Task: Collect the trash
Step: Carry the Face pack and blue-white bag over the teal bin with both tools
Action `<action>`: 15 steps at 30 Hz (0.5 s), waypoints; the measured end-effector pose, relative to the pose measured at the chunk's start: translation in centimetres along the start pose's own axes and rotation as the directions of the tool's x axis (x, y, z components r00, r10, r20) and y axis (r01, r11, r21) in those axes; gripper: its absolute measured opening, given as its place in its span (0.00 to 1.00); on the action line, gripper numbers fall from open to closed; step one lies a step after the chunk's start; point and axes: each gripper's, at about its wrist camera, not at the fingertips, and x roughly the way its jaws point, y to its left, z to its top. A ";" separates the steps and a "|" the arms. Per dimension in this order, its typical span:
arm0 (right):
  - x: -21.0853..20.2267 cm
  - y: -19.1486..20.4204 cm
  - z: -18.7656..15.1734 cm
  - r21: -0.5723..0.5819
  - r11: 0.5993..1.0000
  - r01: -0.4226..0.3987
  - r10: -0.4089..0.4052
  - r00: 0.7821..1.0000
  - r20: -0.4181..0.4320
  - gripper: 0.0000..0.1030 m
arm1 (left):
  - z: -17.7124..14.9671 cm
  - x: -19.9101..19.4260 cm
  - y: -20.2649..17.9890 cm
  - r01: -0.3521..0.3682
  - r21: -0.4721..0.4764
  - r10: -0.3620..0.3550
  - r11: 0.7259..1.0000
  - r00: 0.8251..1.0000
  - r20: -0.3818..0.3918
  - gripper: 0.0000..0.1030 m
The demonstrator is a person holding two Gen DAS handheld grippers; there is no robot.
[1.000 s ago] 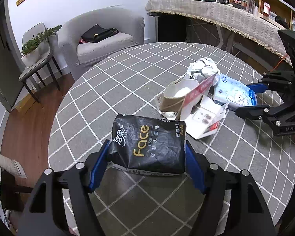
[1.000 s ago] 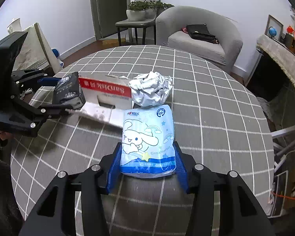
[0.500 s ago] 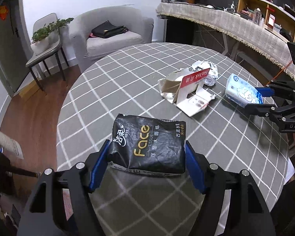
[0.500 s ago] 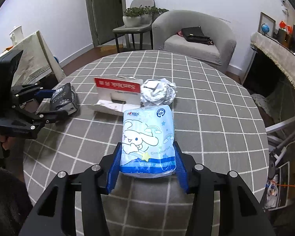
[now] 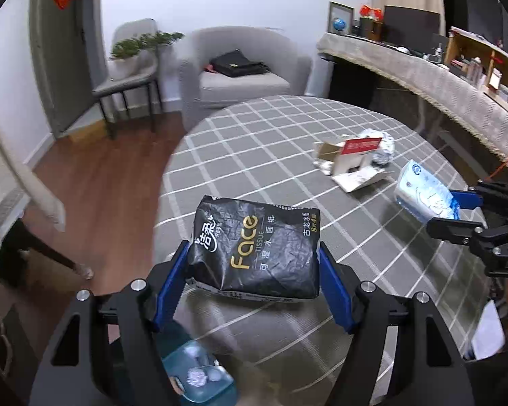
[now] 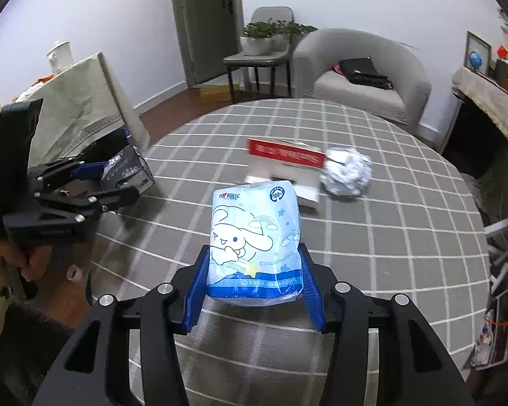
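My left gripper (image 5: 254, 270) is shut on a black "Face" tissue pack (image 5: 257, 247) and holds it in the air over the near left rim of the round table (image 5: 271, 135). My right gripper (image 6: 255, 270) is shut on a blue-and-white Cinnamoroll tissue pack (image 6: 255, 233), also lifted; it shows in the left wrist view (image 5: 423, 199) at the right. A torn red-and-white cardboard box (image 5: 355, 155) and a crumpled foil ball (image 6: 347, 176) lie on the table. A blue bin (image 5: 199, 375) with white scraps sits below my left gripper.
A grey armchair (image 6: 362, 77) with a black bag stands beyond the table. A chair with a potted plant (image 5: 132, 67) is by the door. A long draped counter (image 5: 423, 77) runs along the right. A cloth-covered surface (image 6: 84, 101) is at the left.
Both grippers have pulled back and risen from the table centre with their packs. The left one has swung left past the table rim, bringing the blue bin into view.
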 end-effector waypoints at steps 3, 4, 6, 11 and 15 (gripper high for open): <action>0.5 1.4 0.4 -0.010 1.000 -0.021 0.021 1.000 0.000 0.49 | -0.4 -1.1 1.5 -0.012 -0.073 0.014 0.997 1.000 0.024 0.72; 0.7 1.9 0.6 -0.011 1.000 -0.028 0.028 1.000 0.001 0.49 | -0.5 -1.4 1.9 -0.024 -0.086 0.027 0.996 0.999 0.033 0.72; 1.1 2.7 0.9 -0.019 0.999 -0.037 0.037 0.999 0.003 0.49 | -0.6 -1.8 2.5 -0.046 -0.093 0.050 0.995 0.998 0.041 0.72; 2.1 4.9 2.2 -0.026 0.998 -0.058 0.058 0.998 0.010 0.49 | -1.6 -2.1 5.3 -0.068 -0.164 0.073 0.984 0.997 0.026 0.72; 2.9 6.9 3.1 -0.037 0.997 -0.071 0.072 0.997 0.022 0.49 | -2.3 -2.2 6.7 -0.076 -0.169 0.077 0.983 0.997 0.004 0.72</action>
